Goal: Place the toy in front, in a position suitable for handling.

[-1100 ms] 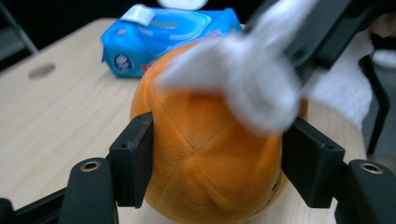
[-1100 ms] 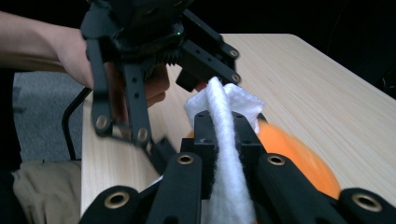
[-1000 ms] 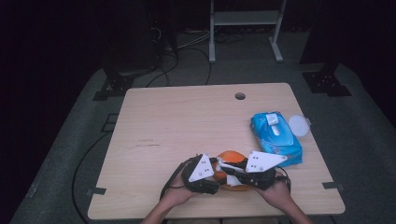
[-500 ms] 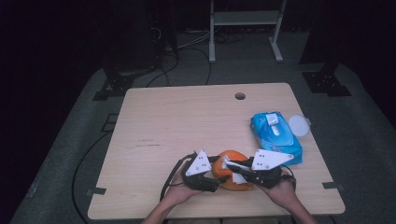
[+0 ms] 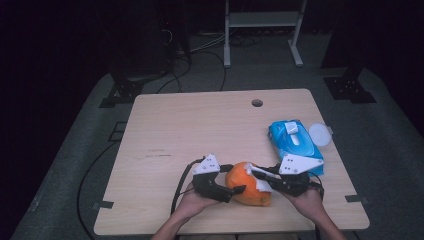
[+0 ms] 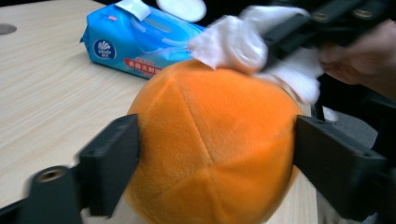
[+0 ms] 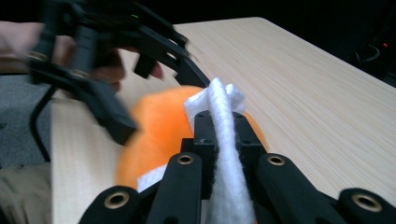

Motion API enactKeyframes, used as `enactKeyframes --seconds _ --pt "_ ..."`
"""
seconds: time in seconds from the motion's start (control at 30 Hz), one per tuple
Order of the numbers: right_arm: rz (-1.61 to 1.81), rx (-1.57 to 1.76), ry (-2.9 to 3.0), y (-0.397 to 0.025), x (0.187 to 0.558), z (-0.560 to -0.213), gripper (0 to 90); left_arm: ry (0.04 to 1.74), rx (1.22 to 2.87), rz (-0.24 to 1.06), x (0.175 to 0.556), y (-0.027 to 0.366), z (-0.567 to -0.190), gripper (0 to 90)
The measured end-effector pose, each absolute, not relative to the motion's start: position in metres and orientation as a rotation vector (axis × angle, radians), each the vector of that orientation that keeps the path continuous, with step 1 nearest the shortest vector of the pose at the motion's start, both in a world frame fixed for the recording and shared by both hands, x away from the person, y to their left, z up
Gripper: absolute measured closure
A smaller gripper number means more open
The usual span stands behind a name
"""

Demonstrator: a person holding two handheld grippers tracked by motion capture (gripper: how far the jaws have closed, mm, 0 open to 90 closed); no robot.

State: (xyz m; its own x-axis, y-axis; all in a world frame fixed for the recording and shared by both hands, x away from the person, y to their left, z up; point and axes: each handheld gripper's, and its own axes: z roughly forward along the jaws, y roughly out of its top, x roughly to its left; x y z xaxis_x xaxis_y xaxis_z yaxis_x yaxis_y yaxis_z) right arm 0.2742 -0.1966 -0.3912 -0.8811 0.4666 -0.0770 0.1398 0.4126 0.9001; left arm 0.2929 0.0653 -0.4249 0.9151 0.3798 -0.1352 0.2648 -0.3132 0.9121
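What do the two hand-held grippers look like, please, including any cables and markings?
Both the left gripper and the right gripper are black, with blocky jaws, brass-coloured screw holes and a grey three-cornered dotted plate on top. A black cable trails from the left one.

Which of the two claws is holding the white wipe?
The right claw: its jaws pinch the white wipe against the orange plush ball. The left claw instead clamps the ball's two sides.

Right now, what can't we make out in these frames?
- Underside of the orange plush ball: left gripper view, cut off by the bottom edge.
- Print on the blue wipes pack: too small in the high view.
- White wipe: its lower end is hidden between the right gripper jaws.
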Motion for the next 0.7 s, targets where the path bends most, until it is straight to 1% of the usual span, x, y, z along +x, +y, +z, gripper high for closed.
enactKeyframes --seconds 0.1,0.2,0.3,0.37,0.4,0.43,0.5,0.53,0.6,0.7 --pt "1.476 0.473 2.377 -0.184 0.269 -0.388 82.6 0.385 1.951 0.189 0.285 0.059 -0.423 27.4" --pt "1.463 0.403 2.395 -0.17 0.264 -0.385 82.6 0.25 2.004 0.28 0.275 0.053 -0.422 30.5" --pt "1.456 0.411 2.384 -0.17 0.266 -0.384 82.7 0.206 2.011 0.3 0.271 0.053 -0.423 31.5" --pt "1.452 0.45 2.373 -0.178 0.272 -0.385 82.7 0.221 2.007 0.282 0.274 0.055 -0.424 31.0" --pt "1.448 0.478 2.367 -0.183 0.275 -0.387 82.7 0.24 2.002 0.265 0.276 0.056 -0.425 28.9" --pt "1.447 0.501 2.363 -0.188 0.277 -0.389 82.7 0.262 1.998 0.233 0.279 0.058 -0.424 25.7" --pt "1.455 0.537 2.355 -0.196 0.279 -0.393 82.7 0.329 1.941 0.107 0.285 0.06 -0.425 19.7" --pt "1.467 0.553 2.352 -0.198 0.28 -0.393 82.7 0.348 1.926 0.085 0.286 0.06 -0.425 18.2" --pt "1.469 0.549 2.351 -0.196 0.279 -0.393 82.7 0.372 1.931 0.087 0.287 0.057 -0.425 17.8" --pt "1.473 0.506 2.372 -0.183 0.273 -0.392 82.5 0.381 1.952 0.122 0.286 0.054 -0.425 20.9"
